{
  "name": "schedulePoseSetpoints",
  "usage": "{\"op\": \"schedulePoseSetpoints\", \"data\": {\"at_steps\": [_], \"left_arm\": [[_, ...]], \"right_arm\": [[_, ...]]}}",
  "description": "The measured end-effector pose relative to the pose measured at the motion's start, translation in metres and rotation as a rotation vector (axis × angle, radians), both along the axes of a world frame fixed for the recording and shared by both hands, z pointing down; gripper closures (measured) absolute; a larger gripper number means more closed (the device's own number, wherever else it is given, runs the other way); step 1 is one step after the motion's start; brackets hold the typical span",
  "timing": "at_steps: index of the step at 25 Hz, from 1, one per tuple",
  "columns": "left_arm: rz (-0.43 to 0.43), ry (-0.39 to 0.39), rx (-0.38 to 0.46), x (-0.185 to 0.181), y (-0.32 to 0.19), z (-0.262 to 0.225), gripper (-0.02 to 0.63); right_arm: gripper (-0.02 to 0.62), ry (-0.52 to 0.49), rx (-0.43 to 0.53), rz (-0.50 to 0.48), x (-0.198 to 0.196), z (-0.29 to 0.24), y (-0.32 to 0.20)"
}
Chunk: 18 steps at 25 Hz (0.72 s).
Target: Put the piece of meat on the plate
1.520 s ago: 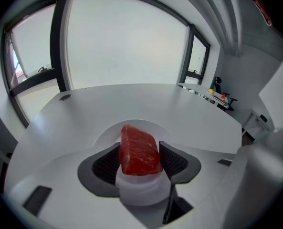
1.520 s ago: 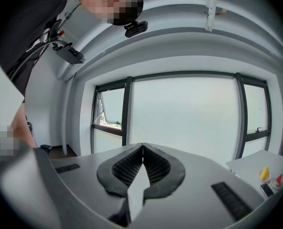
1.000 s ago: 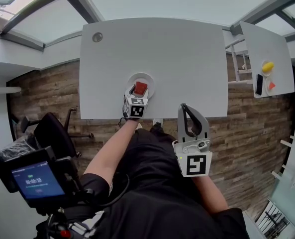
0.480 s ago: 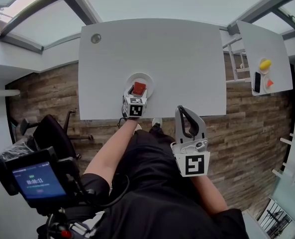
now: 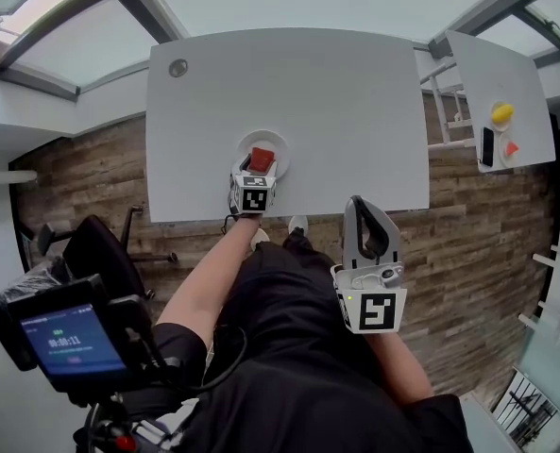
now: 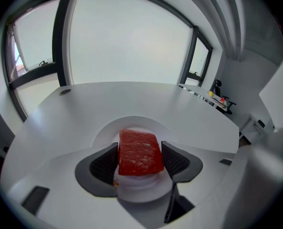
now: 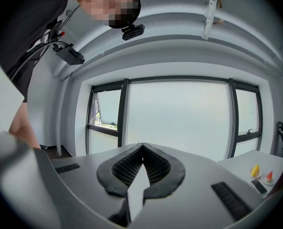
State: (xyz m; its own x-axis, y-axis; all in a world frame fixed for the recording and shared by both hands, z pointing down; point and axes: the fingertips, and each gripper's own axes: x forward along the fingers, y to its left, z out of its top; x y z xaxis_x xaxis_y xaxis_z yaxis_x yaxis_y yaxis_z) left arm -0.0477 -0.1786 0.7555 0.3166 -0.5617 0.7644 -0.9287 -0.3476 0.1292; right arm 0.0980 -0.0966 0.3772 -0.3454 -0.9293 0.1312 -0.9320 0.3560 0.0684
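Desk (image 5: 336, 111), white plate (image 5: 282, 145) near its front edge: little has shifted over the last second, only the left gripper (image 6: 140, 157) has crept slightly inward over the plate. It remains clamped on the red piece of meat (image 6: 139, 149), low above the dish, contact unclear. So release looks next; right gripper (image 7: 142, 151) is pinched together, empty, back by the body.
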Motion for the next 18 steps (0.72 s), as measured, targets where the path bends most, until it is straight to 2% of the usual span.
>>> {"op": "schedulePoseSetpoints", "data": {"at_steps": [8,15,18], "left_arm": [[0.018,-0.03,0.016,-0.003,0.001,0.001,0.331],[-0.008,0.036,0.101,0.001,-0.009,-0.019,0.331],[-0.003,0.035,0.088,0.002,-0.007,-0.015,0.331]], "right_arm": [[0.591,0.015,0.055,-0.02,-0.004,-0.01,0.001],[0.589,-0.038,0.029,-0.012,0.001,-0.004,-0.001],[0.589,-0.042,0.018,-0.019,-0.001,0.0,-0.005]]}}
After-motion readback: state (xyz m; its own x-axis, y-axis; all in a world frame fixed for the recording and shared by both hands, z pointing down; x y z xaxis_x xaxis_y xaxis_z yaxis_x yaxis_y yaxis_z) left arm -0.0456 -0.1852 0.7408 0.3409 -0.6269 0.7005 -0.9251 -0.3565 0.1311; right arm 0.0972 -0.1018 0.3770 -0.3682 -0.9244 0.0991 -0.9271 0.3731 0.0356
